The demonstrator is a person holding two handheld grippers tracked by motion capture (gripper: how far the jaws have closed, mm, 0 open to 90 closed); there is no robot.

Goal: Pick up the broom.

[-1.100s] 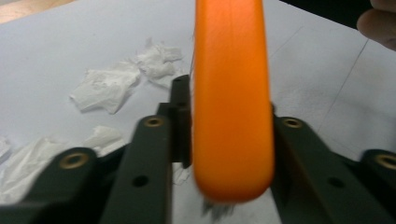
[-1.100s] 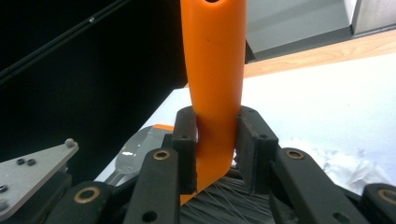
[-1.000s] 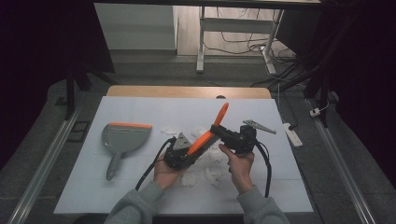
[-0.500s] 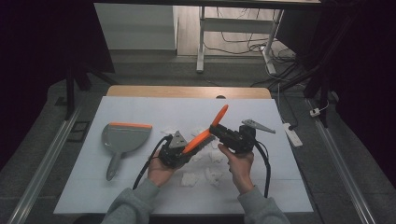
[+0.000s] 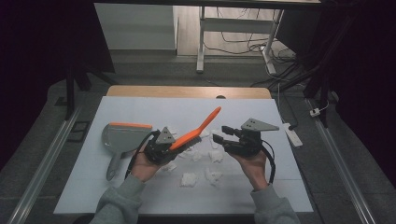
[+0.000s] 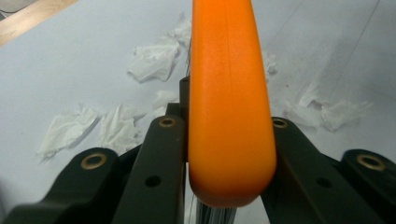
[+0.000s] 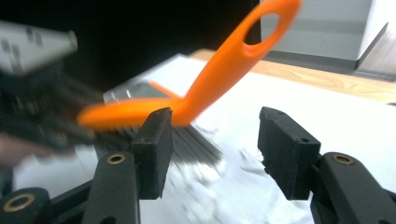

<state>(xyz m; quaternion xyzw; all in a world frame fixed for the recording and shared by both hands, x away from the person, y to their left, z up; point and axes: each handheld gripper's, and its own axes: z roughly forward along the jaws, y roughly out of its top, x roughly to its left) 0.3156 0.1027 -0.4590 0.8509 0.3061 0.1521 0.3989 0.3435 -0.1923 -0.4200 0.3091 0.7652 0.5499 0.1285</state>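
At the far left of the white table top [image 5: 140, 107] lies a grey plastic dustpan with an orange strip along its rim [image 5: 122, 138], flat, its handle pointing toward the person's side. No brand, label or writing can be read on it, or on anything else here.

Just right of the dustpan, the left gripper [image 5: 161, 148] sits in the person's left hand [image 5: 144, 165], lifted off the table. Its black jaws are clamped on the orange plastic hand brush [image 5: 194, 133] – in the left gripper view the orange back of the brush [image 6: 229, 102] is pinched between the two jaws, with dark bristles showing just below it. The brush's looped handle slants up and to the right, above the table.

Under and around the brush, crumpled scraps of white tissue paper [image 5: 189, 179] lie scattered over the middle of the table; more of them [image 6: 154, 60] show in the left gripper view.

Further right, the right gripper [image 5: 224, 135] rests in the person's right hand [image 5: 252, 163], pointing left toward the brush. Its jaws have just been opening and stand apart – nothing is between them. In the right gripper view the brush [image 7: 219, 70] and its grey bristles hang beyond the jaws, apart from the pads [image 7: 156, 140]
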